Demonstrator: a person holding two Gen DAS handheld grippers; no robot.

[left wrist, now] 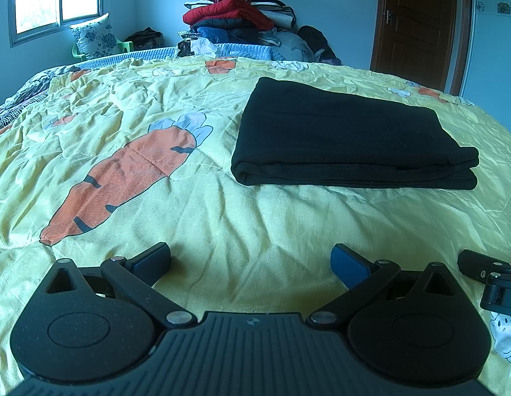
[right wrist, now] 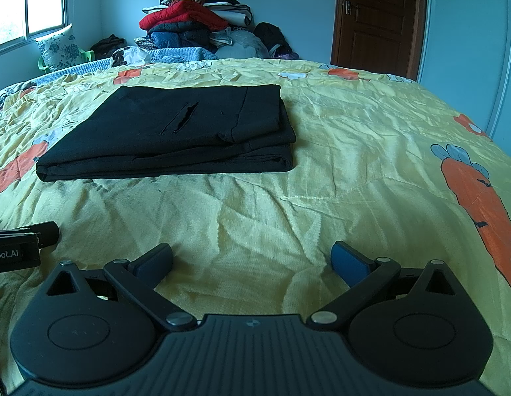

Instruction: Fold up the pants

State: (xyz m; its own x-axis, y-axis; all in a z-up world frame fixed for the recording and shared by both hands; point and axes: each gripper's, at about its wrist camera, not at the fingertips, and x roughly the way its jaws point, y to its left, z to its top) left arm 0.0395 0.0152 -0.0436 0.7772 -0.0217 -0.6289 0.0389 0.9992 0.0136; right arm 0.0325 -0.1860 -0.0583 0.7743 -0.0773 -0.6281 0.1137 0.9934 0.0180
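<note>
Black pants (left wrist: pixel 351 138) folded flat, rect. | crinkled yellow quilt (left wrist: pixel 222 217) | L tool (left wrist: pixel 250 264) & R tool (right wrist: pixel 252 262) agape, empty

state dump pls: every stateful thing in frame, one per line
pants: folded into a flat stack on the quilt, untouched
pocket: slit gaping a little
left claw: open, empty, low over the quilt
right claw: open, empty, low over the quilt
quilt: spread over the bed, wrinkled
door: shut
clothes pile: heaped against the far wall
</note>
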